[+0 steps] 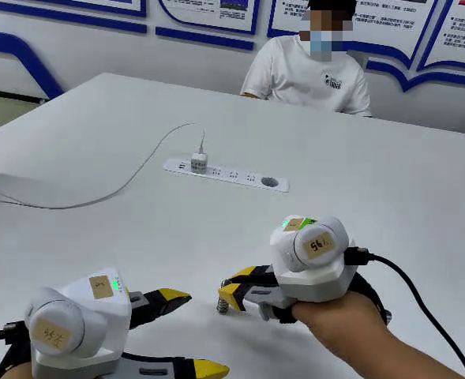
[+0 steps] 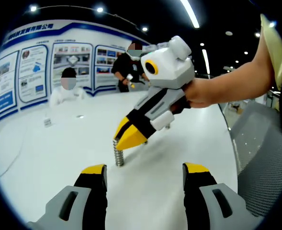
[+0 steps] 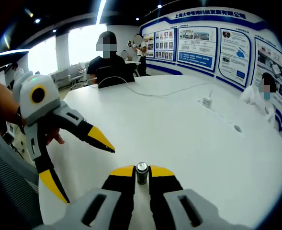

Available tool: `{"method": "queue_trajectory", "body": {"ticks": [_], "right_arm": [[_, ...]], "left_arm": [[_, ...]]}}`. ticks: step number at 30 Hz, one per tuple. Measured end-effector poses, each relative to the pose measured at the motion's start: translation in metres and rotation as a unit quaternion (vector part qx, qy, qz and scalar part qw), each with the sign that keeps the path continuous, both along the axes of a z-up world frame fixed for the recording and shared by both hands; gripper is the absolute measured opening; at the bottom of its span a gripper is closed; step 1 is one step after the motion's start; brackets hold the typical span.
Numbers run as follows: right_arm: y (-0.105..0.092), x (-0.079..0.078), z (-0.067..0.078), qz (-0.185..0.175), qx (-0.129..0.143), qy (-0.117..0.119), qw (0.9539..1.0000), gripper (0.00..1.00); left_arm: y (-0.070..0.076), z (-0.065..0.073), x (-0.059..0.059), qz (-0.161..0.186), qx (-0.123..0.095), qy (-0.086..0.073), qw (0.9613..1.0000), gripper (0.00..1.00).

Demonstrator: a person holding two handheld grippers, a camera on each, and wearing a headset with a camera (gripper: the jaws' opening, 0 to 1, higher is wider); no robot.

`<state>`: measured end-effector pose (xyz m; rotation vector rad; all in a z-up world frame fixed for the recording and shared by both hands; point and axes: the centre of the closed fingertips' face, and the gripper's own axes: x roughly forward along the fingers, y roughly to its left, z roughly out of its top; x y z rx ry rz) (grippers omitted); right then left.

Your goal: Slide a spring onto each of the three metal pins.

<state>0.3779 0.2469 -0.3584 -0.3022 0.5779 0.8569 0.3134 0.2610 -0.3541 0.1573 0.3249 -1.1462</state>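
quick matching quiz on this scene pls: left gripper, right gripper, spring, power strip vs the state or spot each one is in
Things
1. left gripper
2. right gripper
3. spring
4. power strip

States
A. lying flat mid-way across the table, with a white plug in it
B. standing upright, lower end on the table
C. open, holding nothing
D. shut on the top of the spring

Pairs: 1-C, 2-D, 3-B, 4-A
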Motion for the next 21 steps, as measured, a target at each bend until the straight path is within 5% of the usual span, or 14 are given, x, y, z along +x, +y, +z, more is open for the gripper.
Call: {"method": "queue_trajectory", "body": {"ticks": [21], "right_arm": [[-0.0032, -0.0018, 0.0024, -0.006, 0.000, -0.001, 1.0000, 0.16]], "left_arm": [[-0.0001, 0.0002, 0.0012, 0.002, -0.001, -0.002, 1.0000, 0.66]]}}
